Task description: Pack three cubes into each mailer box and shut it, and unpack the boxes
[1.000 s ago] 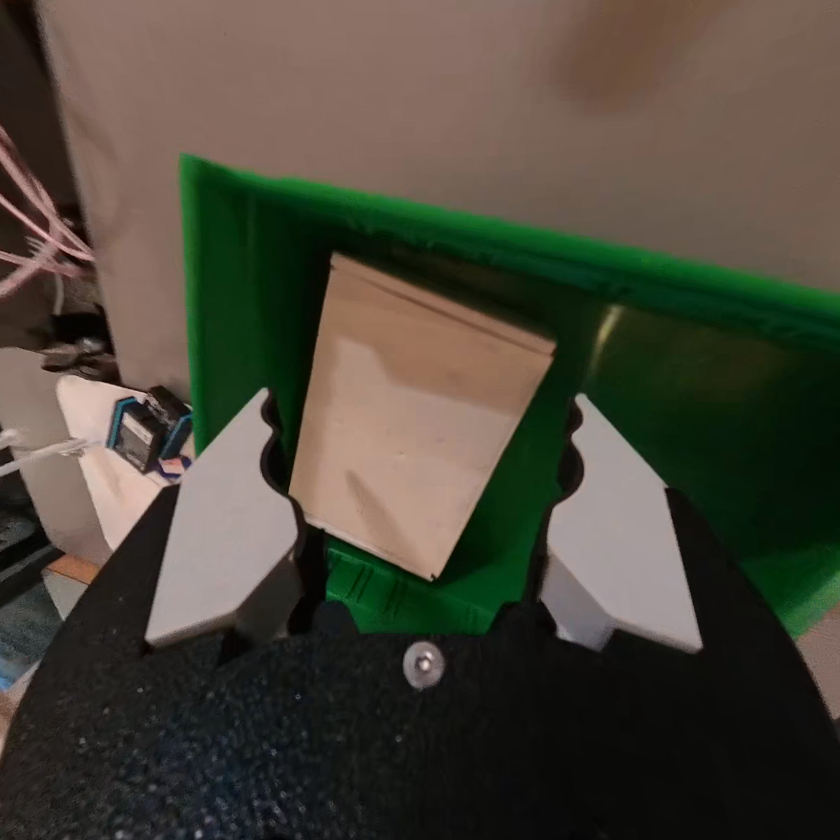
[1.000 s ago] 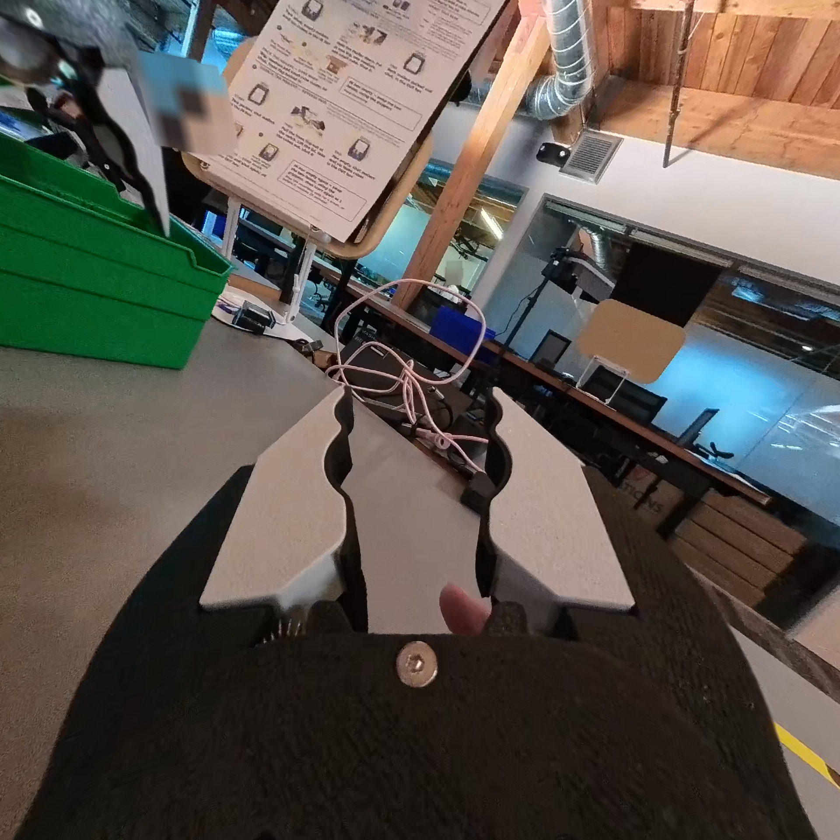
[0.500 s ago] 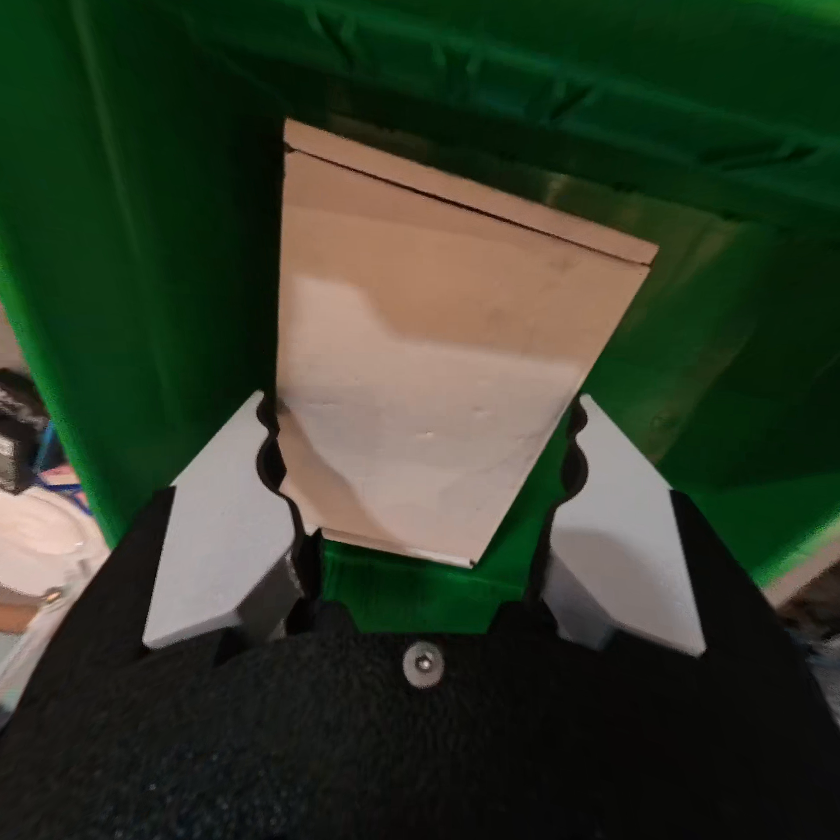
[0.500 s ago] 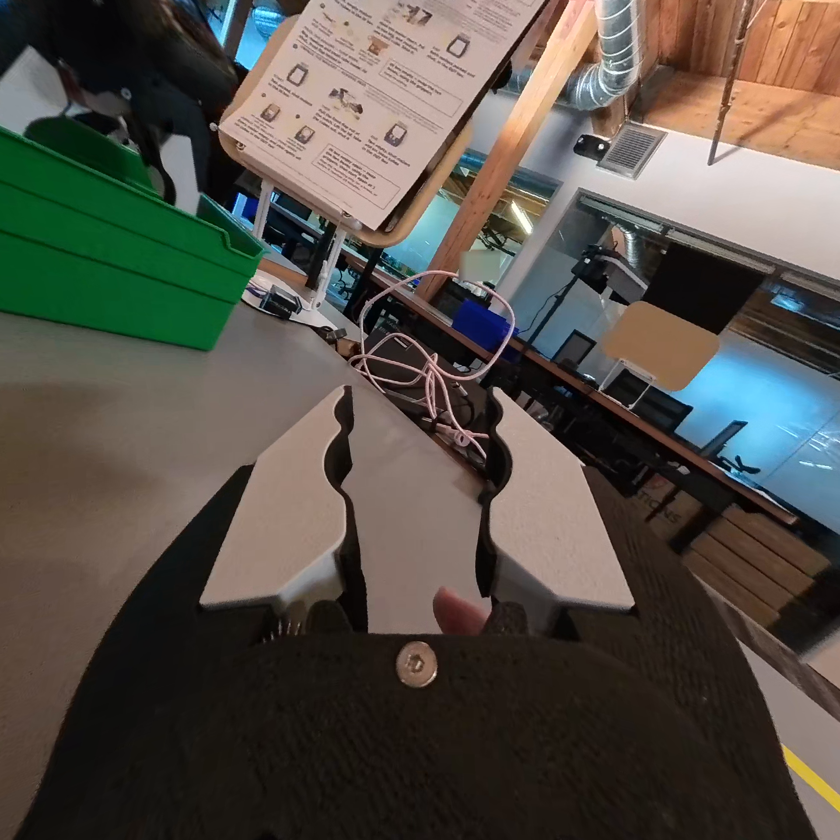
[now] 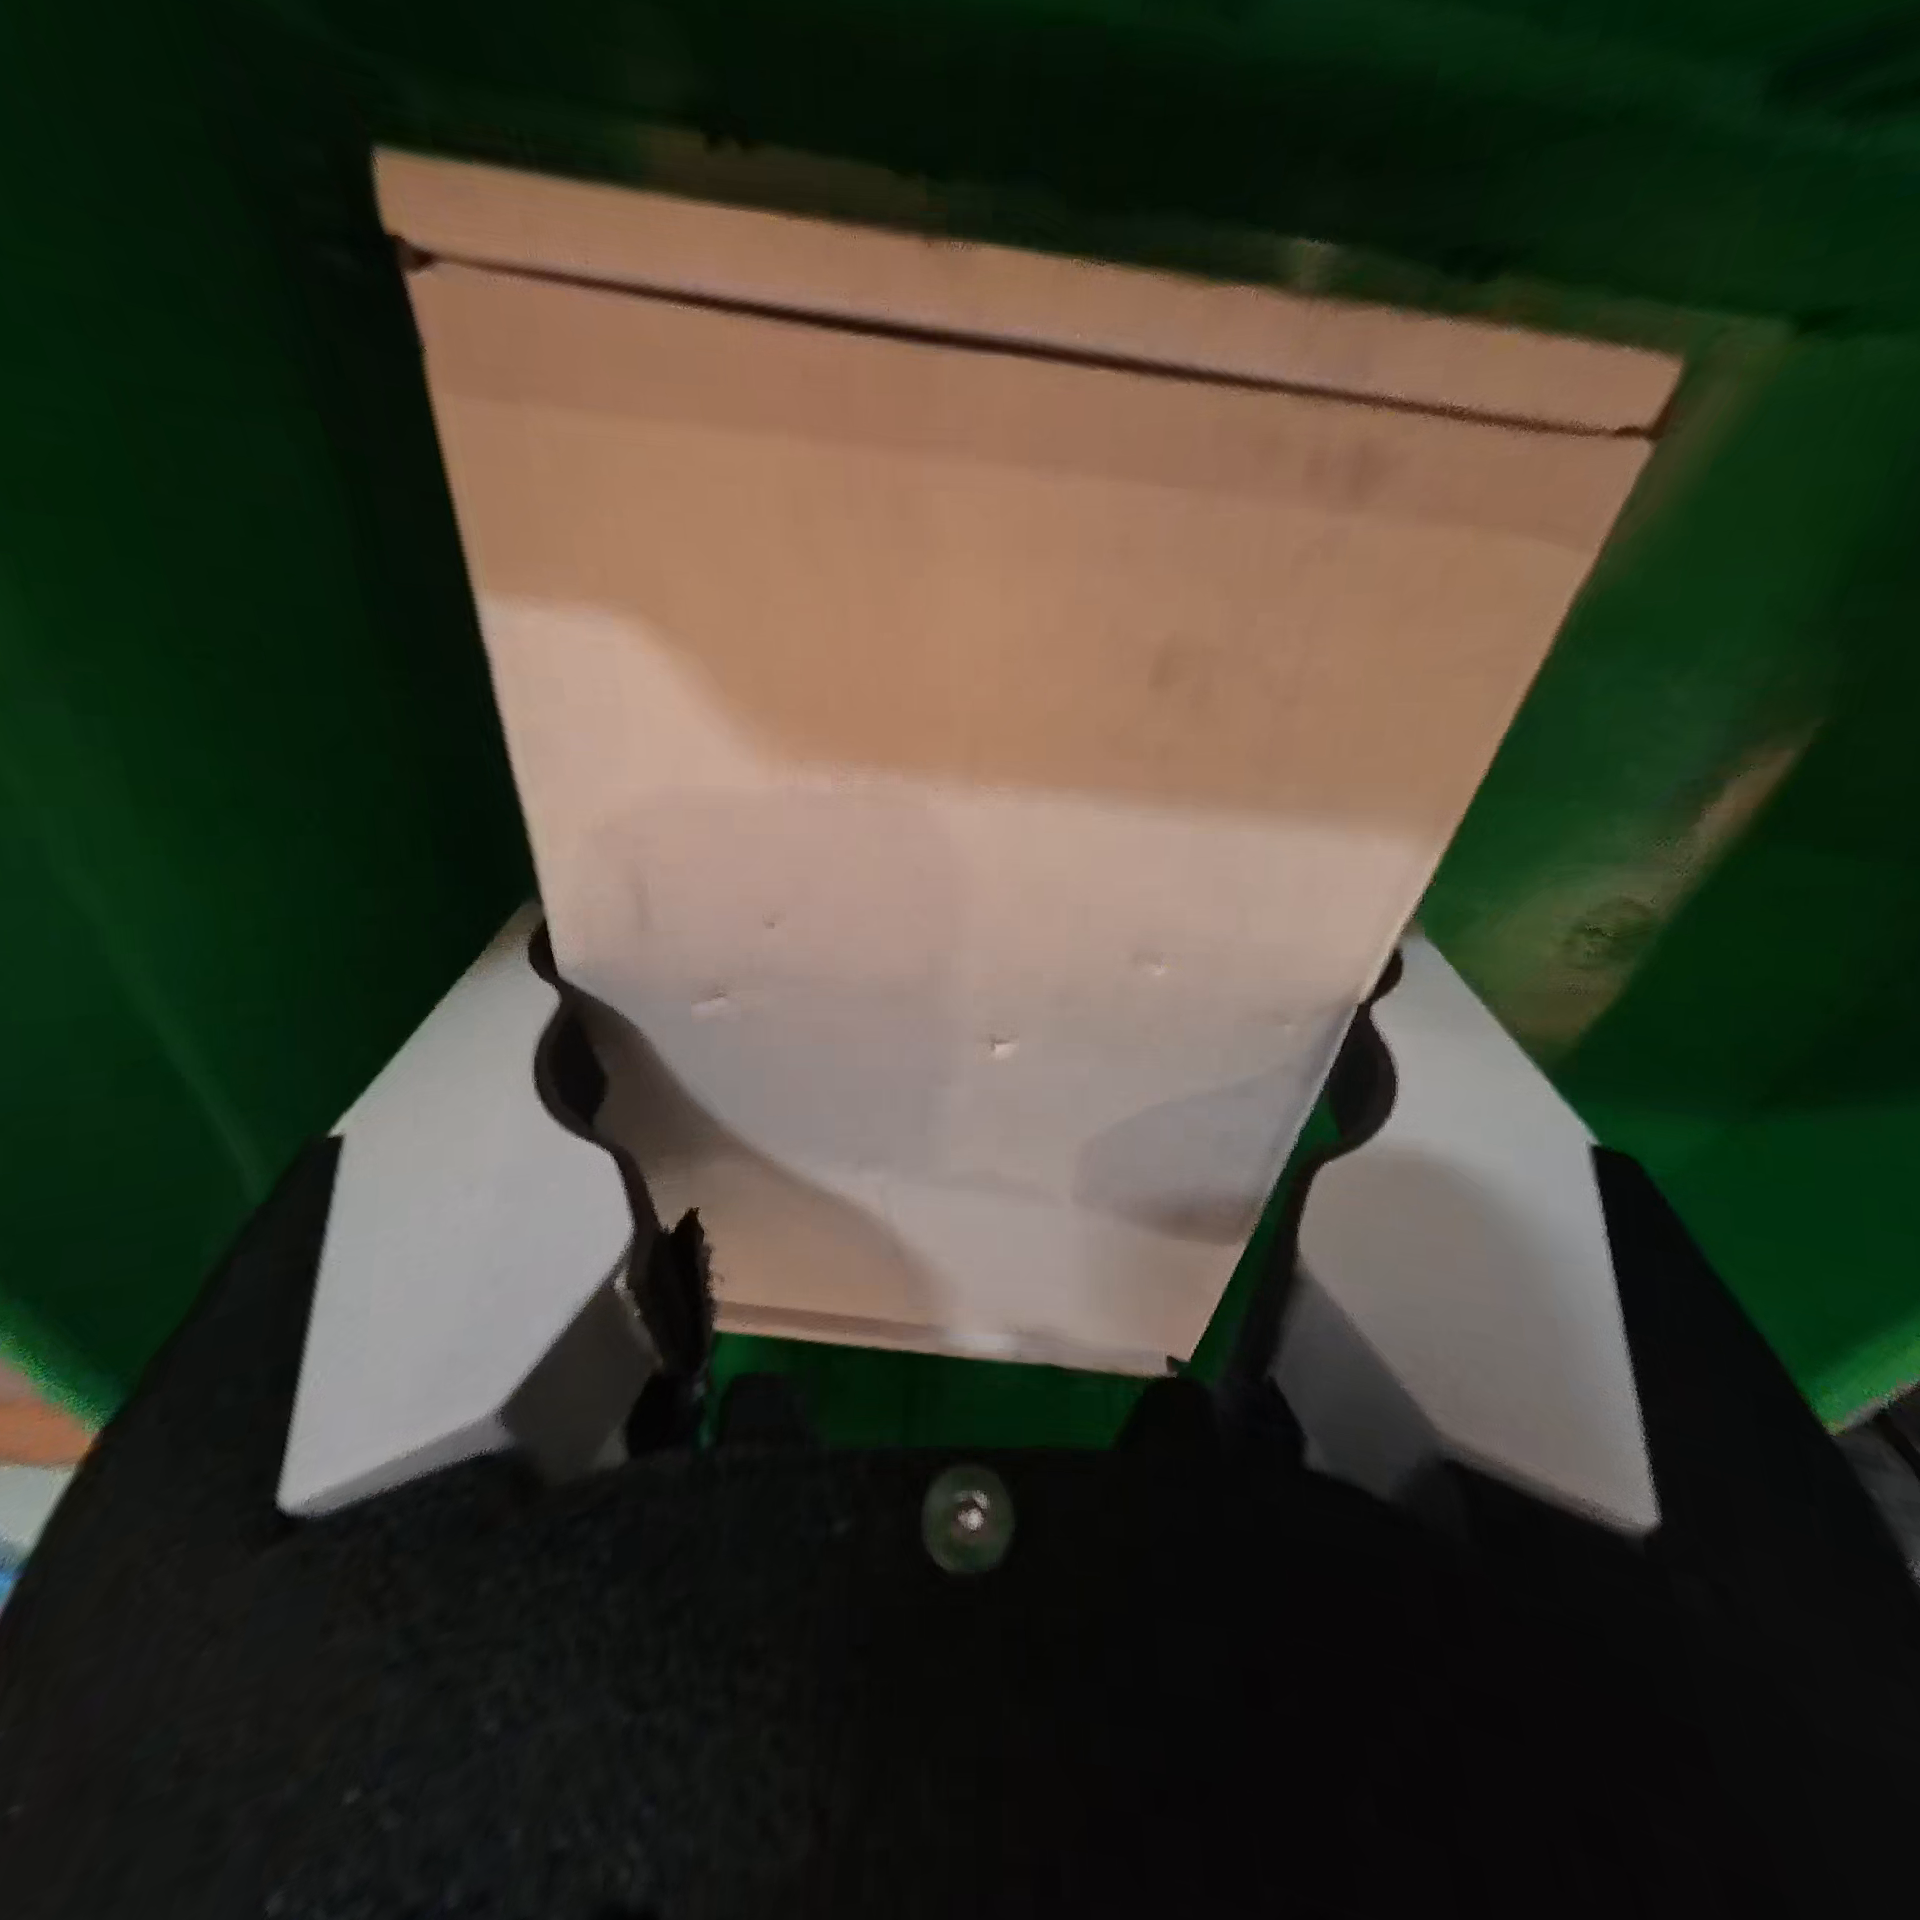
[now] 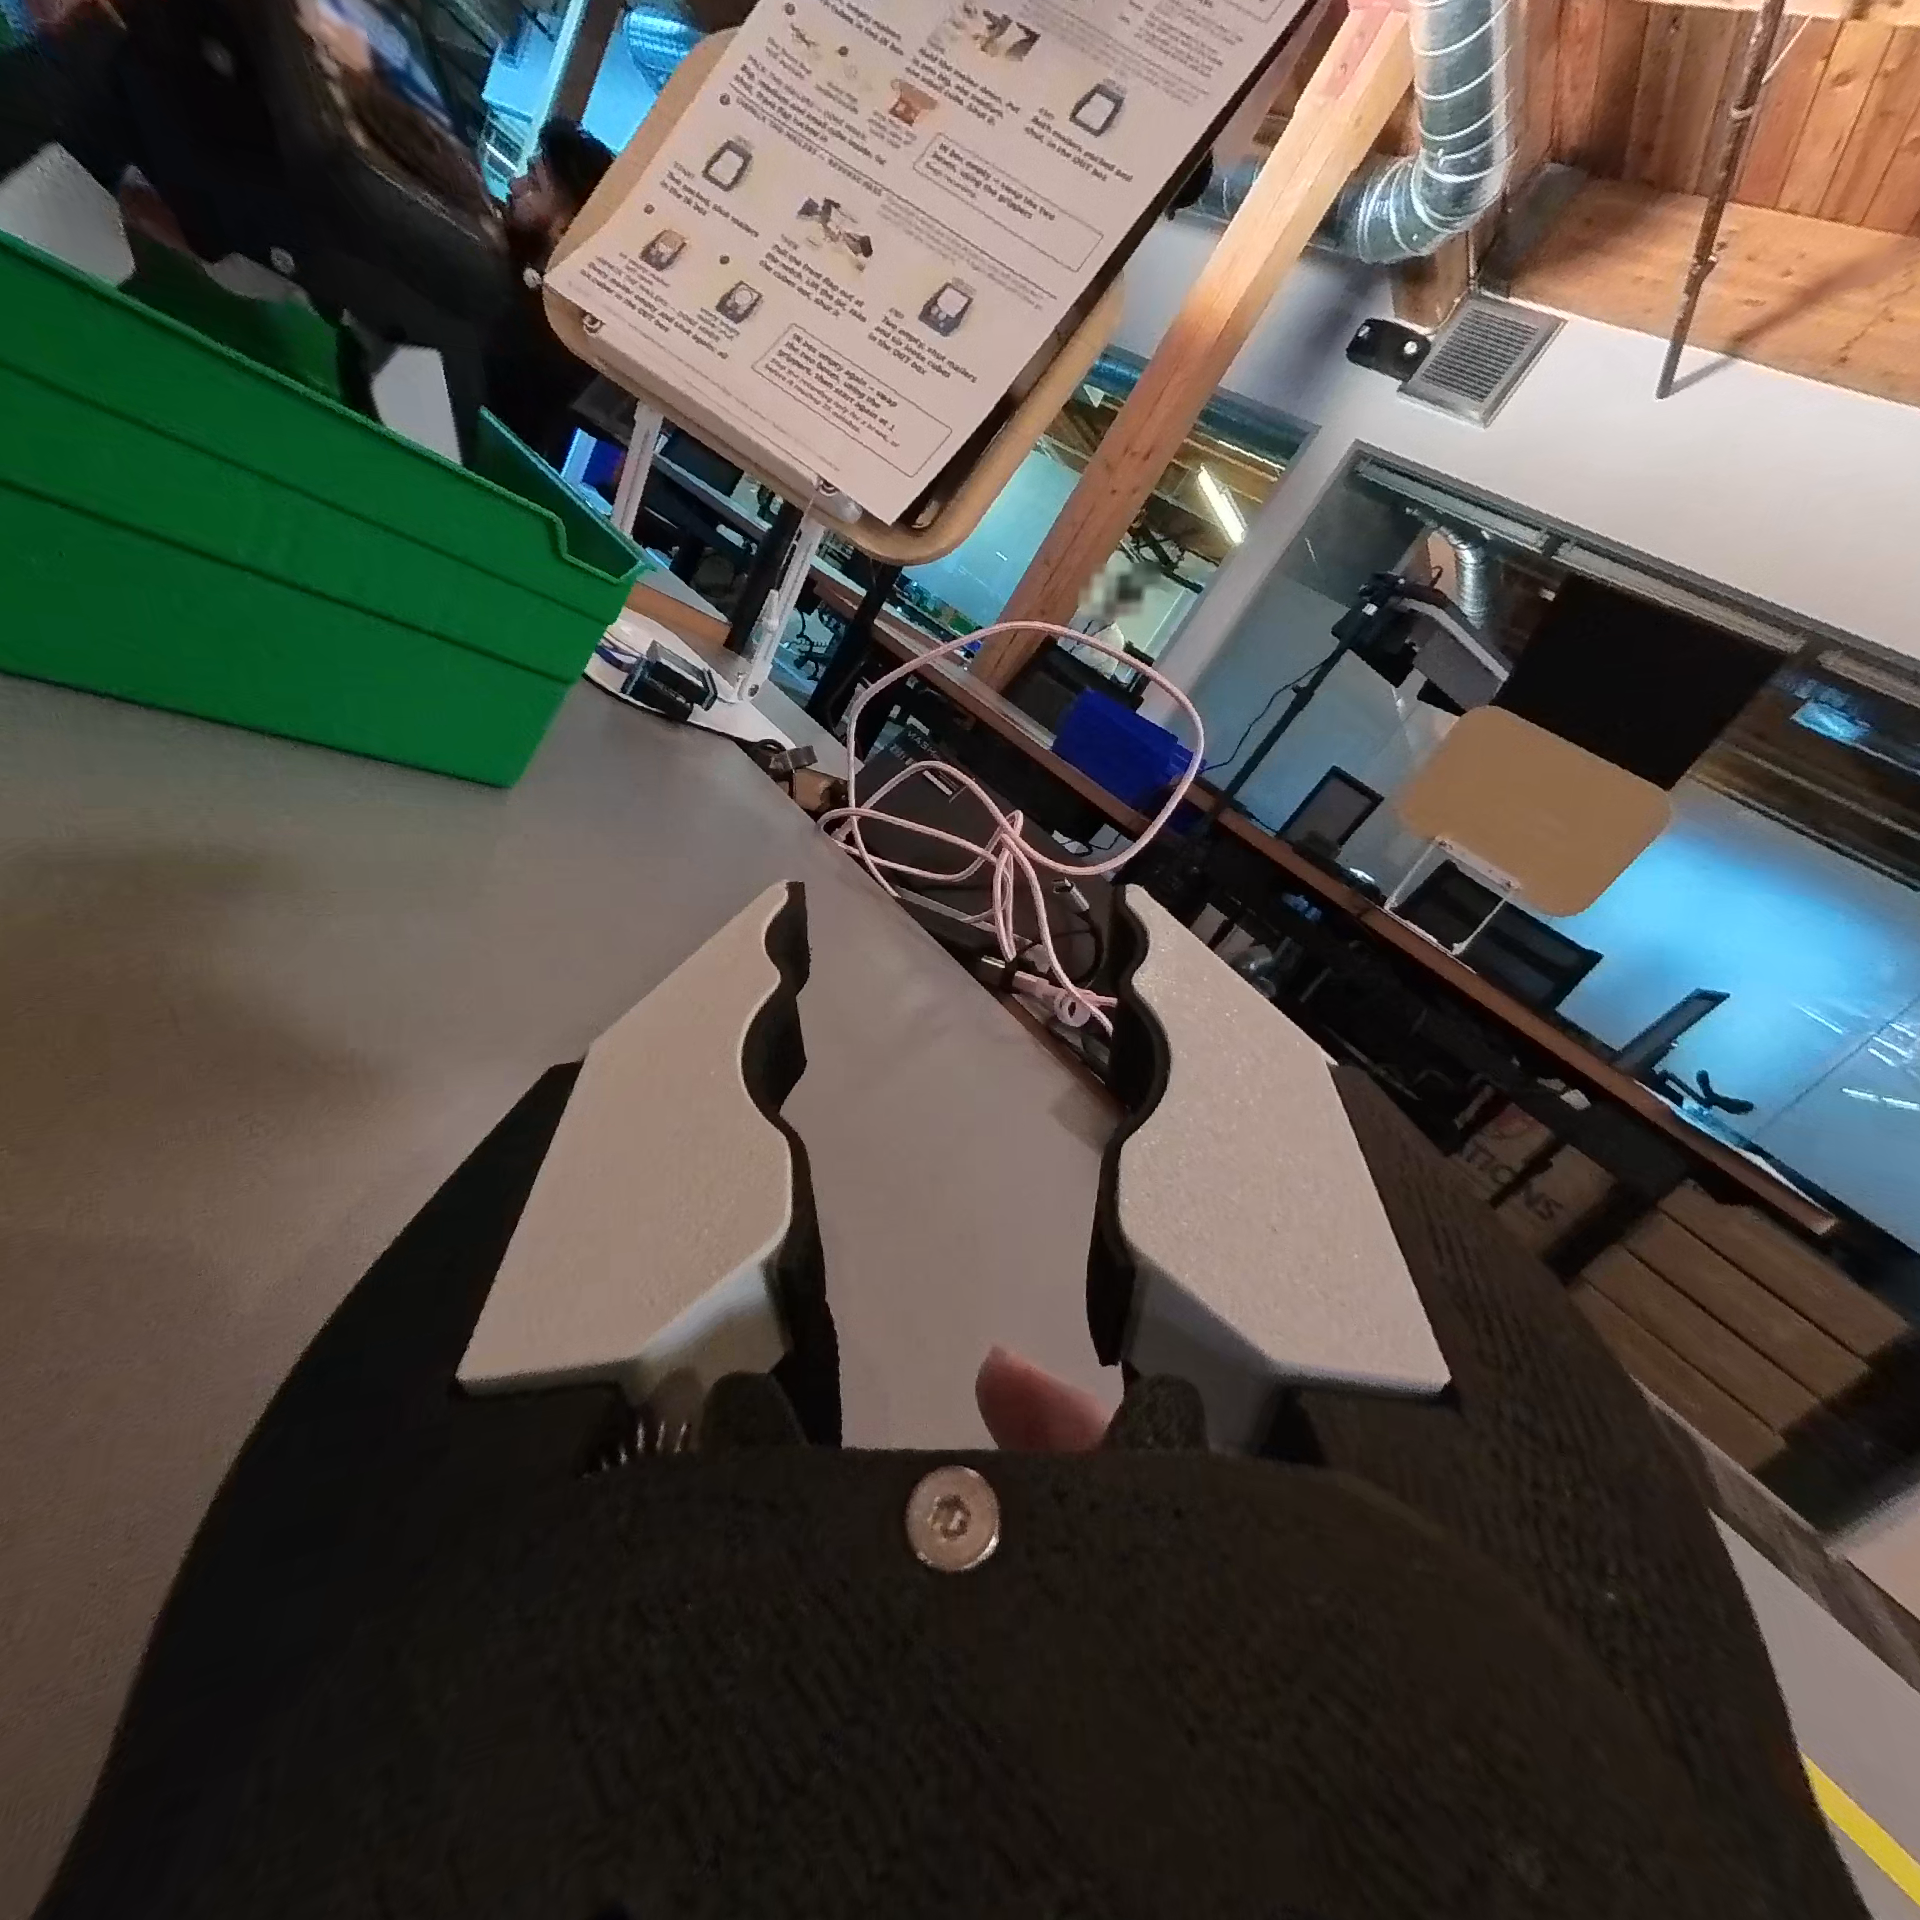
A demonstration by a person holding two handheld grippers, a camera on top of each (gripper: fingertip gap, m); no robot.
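Note:
In the left wrist view a shut brown cardboard mailer box [image 5: 987, 623] lies inside a green bin [image 5: 187, 623]. My left gripper [image 5: 966, 956] is wide open and straddles the near end of the box. Its fingertips [image 5: 468, 1039] sit close beside the box's two long sides, and I see no pad pressing on it. My right gripper [image 6: 961, 904] is open and empty over the grey table [image 6: 312, 987], well right of the green bins [image 6: 260, 582]. No cubes are in view.
A stand with an instruction sheet [image 6: 883, 239] rises behind the bins. A pink cable [image 6: 997, 831] and dark devices lie at the table's far edge ahead of the right gripper. The bin walls close in around the left gripper. A person's fingertip [image 6: 1039, 1413] shows under the right gripper. Tip to tip, the grippers are about 35 cm apart.
My left gripper has moved down into the green bin towards the box and has opened wider; the box now fills the space between its fingers. The right gripper has tilted slightly and stays open.

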